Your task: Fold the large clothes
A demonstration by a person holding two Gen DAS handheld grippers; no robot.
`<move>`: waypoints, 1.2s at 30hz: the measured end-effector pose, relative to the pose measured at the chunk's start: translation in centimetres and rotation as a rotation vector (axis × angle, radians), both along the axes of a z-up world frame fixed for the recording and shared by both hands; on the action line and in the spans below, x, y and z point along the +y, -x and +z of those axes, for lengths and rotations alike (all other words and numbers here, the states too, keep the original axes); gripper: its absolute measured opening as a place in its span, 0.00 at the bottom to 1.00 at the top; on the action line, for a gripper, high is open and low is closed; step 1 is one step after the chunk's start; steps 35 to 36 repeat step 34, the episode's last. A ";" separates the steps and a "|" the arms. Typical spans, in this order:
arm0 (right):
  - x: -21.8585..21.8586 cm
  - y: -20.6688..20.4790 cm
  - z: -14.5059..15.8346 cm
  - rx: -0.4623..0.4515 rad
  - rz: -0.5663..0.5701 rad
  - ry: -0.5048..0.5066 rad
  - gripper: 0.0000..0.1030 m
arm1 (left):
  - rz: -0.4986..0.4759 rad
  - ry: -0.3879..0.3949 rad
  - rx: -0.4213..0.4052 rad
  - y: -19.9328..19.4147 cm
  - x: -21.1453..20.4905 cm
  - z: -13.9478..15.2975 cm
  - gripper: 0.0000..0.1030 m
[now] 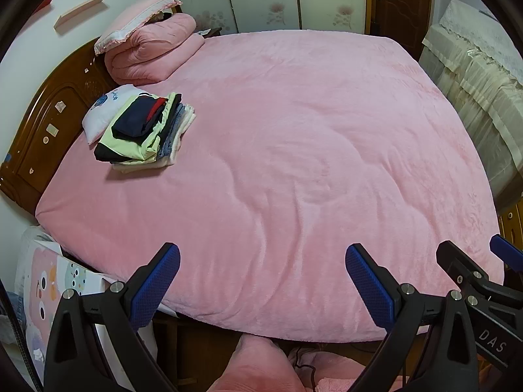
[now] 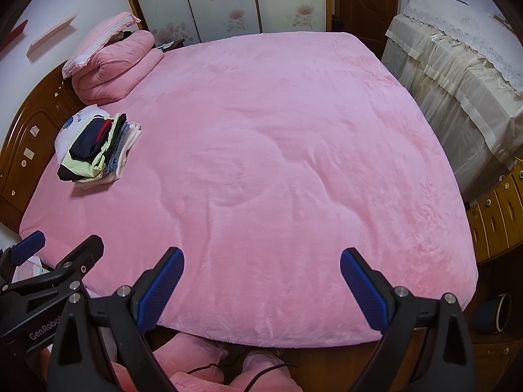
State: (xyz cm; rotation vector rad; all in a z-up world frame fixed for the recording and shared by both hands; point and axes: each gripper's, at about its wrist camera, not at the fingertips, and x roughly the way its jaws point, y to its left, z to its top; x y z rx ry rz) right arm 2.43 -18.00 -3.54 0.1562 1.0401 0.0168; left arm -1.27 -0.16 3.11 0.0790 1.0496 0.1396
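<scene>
A pile of folded clothes (image 1: 147, 130) (image 2: 98, 150), dark, pale green, denim and white, sits at the left of the pink bed cover (image 1: 294, 147) (image 2: 278, 163) near the headboard. My left gripper (image 1: 261, 261) hangs open over the bed's near edge with nothing between its blue pads. My right gripper (image 2: 261, 264) is open too, empty, beside it on the right. Each gripper shows in the other's view: the right gripper (image 1: 474, 254) at the right edge, the left gripper (image 2: 62, 245) at the left edge. No unfolded garment lies on the cover.
A small white pillow (image 1: 101, 114) lies under the pile. A rolled pink quilt (image 1: 150, 52) with a pillow on top sits at the far left corner. A wooden headboard (image 1: 42, 124) stands left, cloth-draped furniture (image 2: 457, 75) right, wardrobe doors behind. Pink-clad legs (image 1: 261, 366) show below.
</scene>
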 end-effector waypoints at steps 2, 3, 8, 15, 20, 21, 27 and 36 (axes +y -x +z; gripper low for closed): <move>-0.1 0.0 -0.1 0.002 -0.002 -0.003 0.94 | 0.001 -0.001 0.000 0.0 0.0 0.0 0.97; -0.2 0.0 -0.1 0.003 -0.004 -0.004 0.94 | 0.002 0.000 0.000 0.0 -0.1 0.0 0.97; -0.9 -0.2 -0.3 0.008 -0.011 -0.010 0.94 | -0.010 -0.004 0.008 -0.4 -0.6 -0.2 0.97; -1.7 -0.5 -0.5 0.013 -0.021 -0.020 0.94 | -0.031 -0.015 0.015 -0.9 -1.2 -0.4 0.97; -2.3 -0.7 -0.7 0.019 -0.031 -0.030 0.94 | -0.041 -0.025 0.014 -1.1 -1.7 -0.4 0.97; -2.5 -0.7 -0.7 0.019 -0.032 -0.032 0.94 | -0.043 -0.028 0.013 -1.1 -1.8 -0.4 0.97; -3.3 -1.2 -0.9 0.022 -0.044 -0.042 0.95 | -0.059 -0.040 0.007 -1.7 -2.5 -0.4 0.97; -4.8 -1.7 -1.5 0.046 -0.086 -0.061 0.95 | -0.101 -0.042 0.002 -2.4 -3.7 -0.2 0.97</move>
